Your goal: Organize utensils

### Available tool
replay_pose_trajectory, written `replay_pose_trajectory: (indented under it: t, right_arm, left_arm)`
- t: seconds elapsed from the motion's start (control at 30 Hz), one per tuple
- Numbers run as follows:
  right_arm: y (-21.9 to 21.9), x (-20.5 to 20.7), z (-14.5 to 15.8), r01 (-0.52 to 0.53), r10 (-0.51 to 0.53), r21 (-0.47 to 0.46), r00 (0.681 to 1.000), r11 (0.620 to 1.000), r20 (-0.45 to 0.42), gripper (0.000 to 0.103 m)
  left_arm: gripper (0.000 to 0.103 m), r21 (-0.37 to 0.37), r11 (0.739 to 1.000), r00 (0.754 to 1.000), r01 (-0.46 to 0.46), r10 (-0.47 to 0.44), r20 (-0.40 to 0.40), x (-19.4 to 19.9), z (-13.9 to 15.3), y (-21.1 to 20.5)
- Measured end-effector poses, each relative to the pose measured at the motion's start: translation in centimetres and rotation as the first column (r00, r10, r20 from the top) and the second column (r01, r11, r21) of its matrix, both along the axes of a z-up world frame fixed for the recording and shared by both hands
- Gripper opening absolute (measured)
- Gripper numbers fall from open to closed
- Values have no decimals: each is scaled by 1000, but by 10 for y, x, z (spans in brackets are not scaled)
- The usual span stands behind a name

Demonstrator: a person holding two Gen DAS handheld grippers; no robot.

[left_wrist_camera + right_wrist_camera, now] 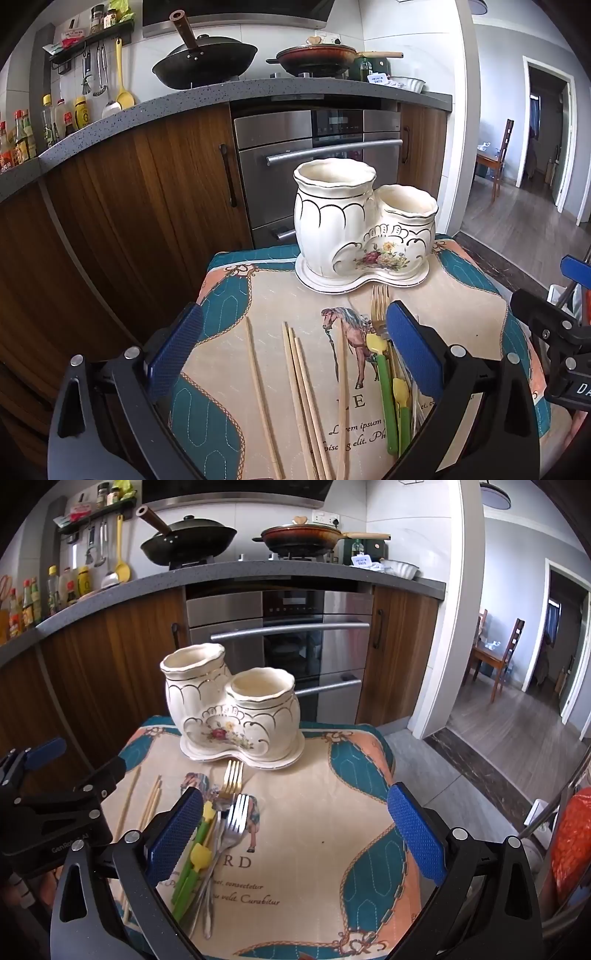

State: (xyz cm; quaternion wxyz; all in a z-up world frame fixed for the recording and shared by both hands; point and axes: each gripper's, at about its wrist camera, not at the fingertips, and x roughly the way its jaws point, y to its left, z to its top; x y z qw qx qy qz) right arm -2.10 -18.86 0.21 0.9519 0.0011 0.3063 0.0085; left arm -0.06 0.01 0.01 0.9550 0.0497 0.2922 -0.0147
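Note:
A cream ceramic two-cup utensil holder (360,225) (231,709) stands empty at the far end of a small table. Several wooden chopsticks (303,398) (151,801) lie on the cloth. Beside them lie a gold fork (379,306) (231,781), a silver fork (236,819) and green-handled utensils with yellow tips (386,391) (192,864). My left gripper (291,350) is open and empty above the chopsticks. My right gripper (291,834) is open and empty, its left finger (173,834) next to the forks.
The table wears a printed cloth with a horse and teal border (221,417) (332,830). Wooden cabinets and a steel oven (295,642) stand behind it. Pans sit on the counter (184,539). An orange mesh bag (570,842) hangs at right.

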Motion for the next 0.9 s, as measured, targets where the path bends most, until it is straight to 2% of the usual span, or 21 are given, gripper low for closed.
replay_pose_trajectory:
  t: [0.9]
  right_arm:
    - [0, 0, -1, 1, -1, 0, 1000, 1000, 2, 99]
  left_arm:
    - [98, 0, 1000, 1000, -2, 2, -17, 3, -4, 0]
